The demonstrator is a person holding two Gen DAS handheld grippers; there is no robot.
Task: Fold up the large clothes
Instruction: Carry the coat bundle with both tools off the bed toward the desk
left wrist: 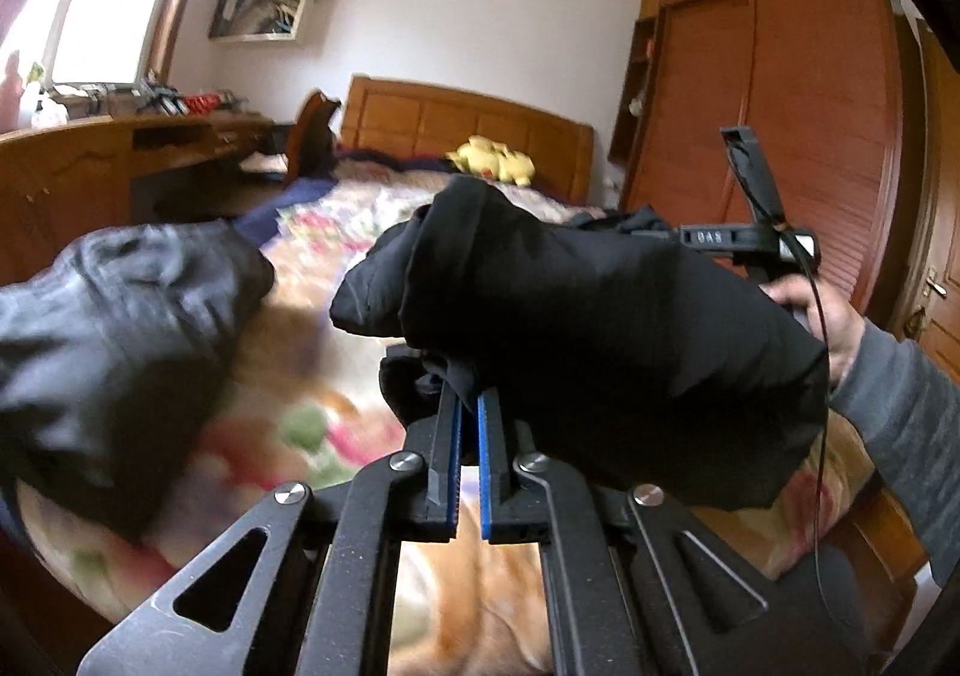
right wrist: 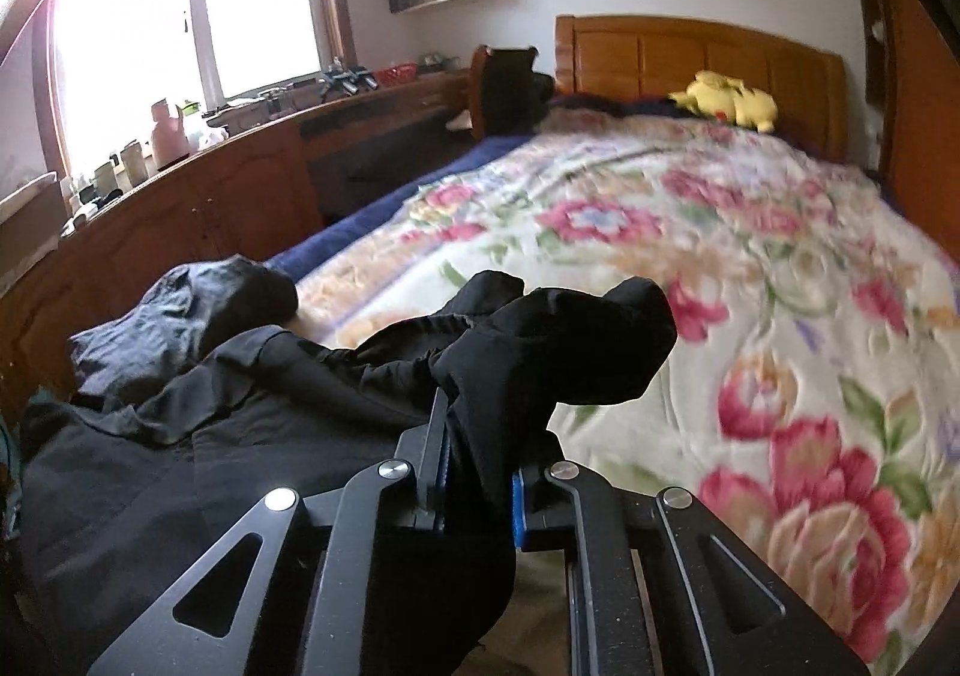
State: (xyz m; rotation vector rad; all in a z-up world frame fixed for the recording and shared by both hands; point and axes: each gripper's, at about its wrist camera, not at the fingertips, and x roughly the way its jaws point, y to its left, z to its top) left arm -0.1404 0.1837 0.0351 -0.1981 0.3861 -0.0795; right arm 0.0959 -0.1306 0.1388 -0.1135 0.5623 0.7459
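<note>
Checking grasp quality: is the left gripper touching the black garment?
Touching. The left wrist view shows the left gripper nearly shut, with black garment fabric pinched between its tips.

Right tongs' tips (right wrist: 474, 424) under black garment (right wrist: 540, 340)

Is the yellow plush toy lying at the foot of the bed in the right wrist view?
No. The yellow plush toy lies at the head of the bed, right against the wooden headboard.

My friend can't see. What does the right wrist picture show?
The right gripper is shut on a black garment, lifting a bunch of it above a bed with a flowery blanket. A yellow plush toy lies by the wooden headboard.
</note>
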